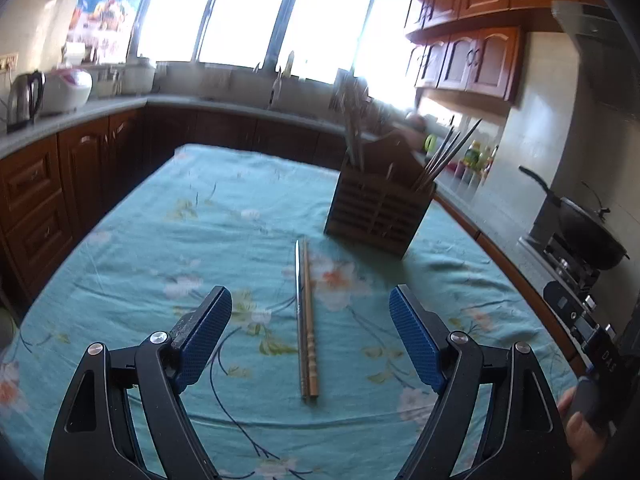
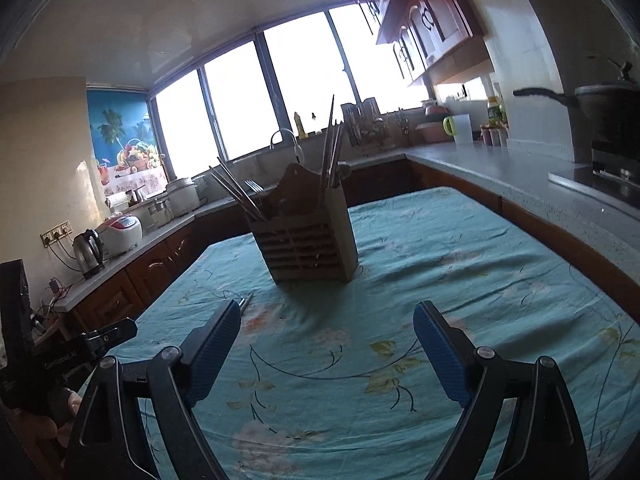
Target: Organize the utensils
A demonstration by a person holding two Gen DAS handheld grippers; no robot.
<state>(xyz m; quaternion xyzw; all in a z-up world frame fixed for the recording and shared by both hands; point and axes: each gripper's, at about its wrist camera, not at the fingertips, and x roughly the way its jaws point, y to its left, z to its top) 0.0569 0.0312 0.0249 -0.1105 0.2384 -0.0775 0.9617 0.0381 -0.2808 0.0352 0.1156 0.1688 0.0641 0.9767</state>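
A pair of metal chopsticks (image 1: 306, 320) lies side by side on the teal floral tablecloth (image 1: 160, 248), pointing away from me. My left gripper (image 1: 310, 300) is open and empty, its blue pads (image 1: 208, 336) either side of the chopsticks' near half and above them. A slatted wooden utensil holder (image 1: 378, 210) stands beyond them to the right, with chopsticks and other utensils standing in it. In the right wrist view the holder (image 2: 308, 240) stands straight ahead. My right gripper (image 2: 326, 316) is open and empty over the cloth. A chopstick tip (image 2: 246, 302) shows past its left finger.
Counters run along the left, back and right walls, with a kettle (image 1: 24, 100) and rice cooker (image 1: 66, 88) at left. A wok (image 1: 588, 232) sits on the stove at right. The other gripper's body (image 2: 44, 344) shows at the right wrist view's left edge.
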